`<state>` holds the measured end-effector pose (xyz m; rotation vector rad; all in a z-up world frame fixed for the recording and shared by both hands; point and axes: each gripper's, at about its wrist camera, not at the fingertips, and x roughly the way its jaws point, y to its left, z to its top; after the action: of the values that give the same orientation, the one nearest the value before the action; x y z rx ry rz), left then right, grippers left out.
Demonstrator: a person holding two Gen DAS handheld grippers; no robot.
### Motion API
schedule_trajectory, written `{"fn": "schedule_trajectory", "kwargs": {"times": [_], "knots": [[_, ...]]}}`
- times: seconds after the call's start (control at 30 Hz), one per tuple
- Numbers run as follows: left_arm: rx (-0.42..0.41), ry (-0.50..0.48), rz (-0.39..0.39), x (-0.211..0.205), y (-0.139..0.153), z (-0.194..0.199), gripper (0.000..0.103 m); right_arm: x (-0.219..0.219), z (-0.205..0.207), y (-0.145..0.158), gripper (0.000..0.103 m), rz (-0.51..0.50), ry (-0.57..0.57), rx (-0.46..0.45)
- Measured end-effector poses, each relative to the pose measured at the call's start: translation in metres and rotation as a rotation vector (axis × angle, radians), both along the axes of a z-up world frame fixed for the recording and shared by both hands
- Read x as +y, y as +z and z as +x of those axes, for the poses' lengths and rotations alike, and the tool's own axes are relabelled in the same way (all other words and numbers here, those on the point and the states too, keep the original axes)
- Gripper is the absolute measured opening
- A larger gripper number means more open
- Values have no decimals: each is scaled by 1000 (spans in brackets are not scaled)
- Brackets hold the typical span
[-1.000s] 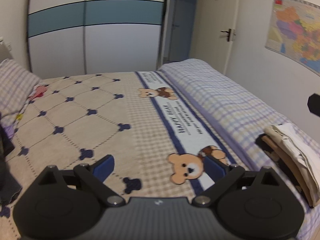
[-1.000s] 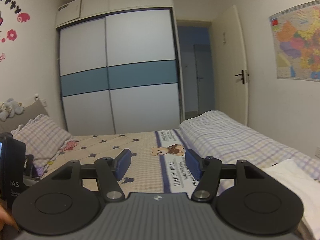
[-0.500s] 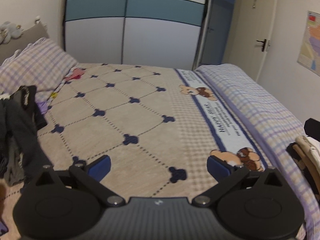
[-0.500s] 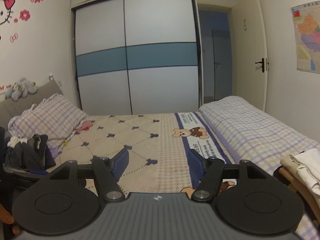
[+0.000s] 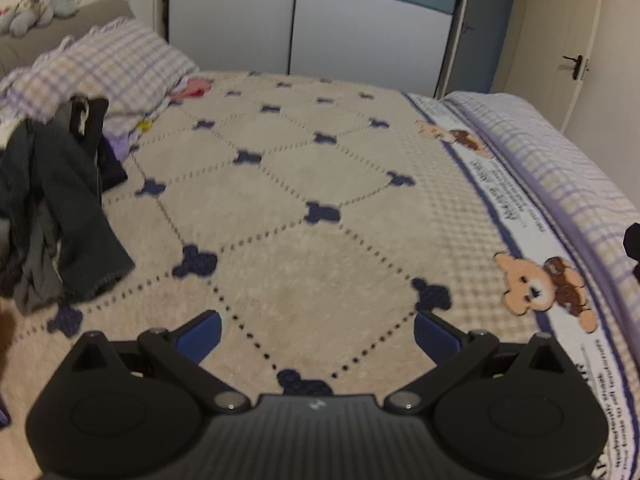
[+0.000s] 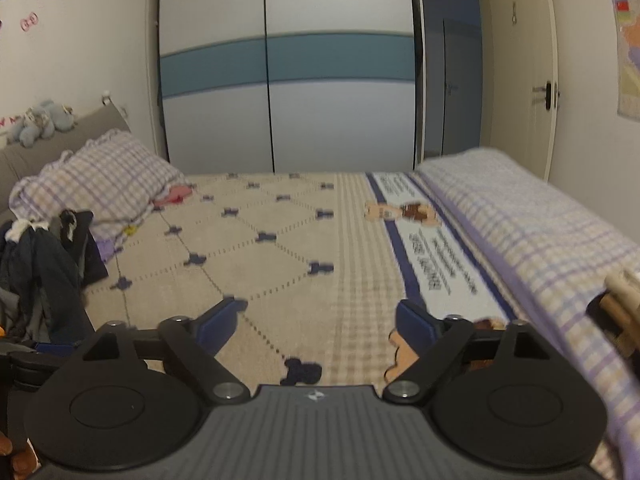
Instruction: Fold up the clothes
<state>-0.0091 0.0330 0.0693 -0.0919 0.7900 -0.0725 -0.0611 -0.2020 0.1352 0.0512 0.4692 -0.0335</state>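
Dark clothes (image 5: pixel 60 208) lie heaped at nine o'clock on the beige bedspread (image 5: pixel 304 208), beside the checked pillow (image 5: pixel 116 64). The left gripper (image 5: pixel 316 332) gapes wide and empty over bare spread. The right gripper (image 6: pixel 316 320), jaws just opening, holds nothing. Folded garments (image 6: pixel 620 300) sit at three o'clock. The bear-band lettering is blurred.
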Motion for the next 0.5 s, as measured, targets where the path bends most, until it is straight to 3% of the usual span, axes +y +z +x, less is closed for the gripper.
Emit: {"fn": "schedule_trajectory", "kwargs": {"times": [0.07,0.33,0.5], "knots": [[21,7,-8,0,-19,6,103,3,12,-17,102,-3,-1,10],[2,104,36,2,-93,37,103,9,60,-95,103,-49,26,106],[-29,135,60,-3,-116,55,103,4,76,-144,103,-46,10,179]]}}
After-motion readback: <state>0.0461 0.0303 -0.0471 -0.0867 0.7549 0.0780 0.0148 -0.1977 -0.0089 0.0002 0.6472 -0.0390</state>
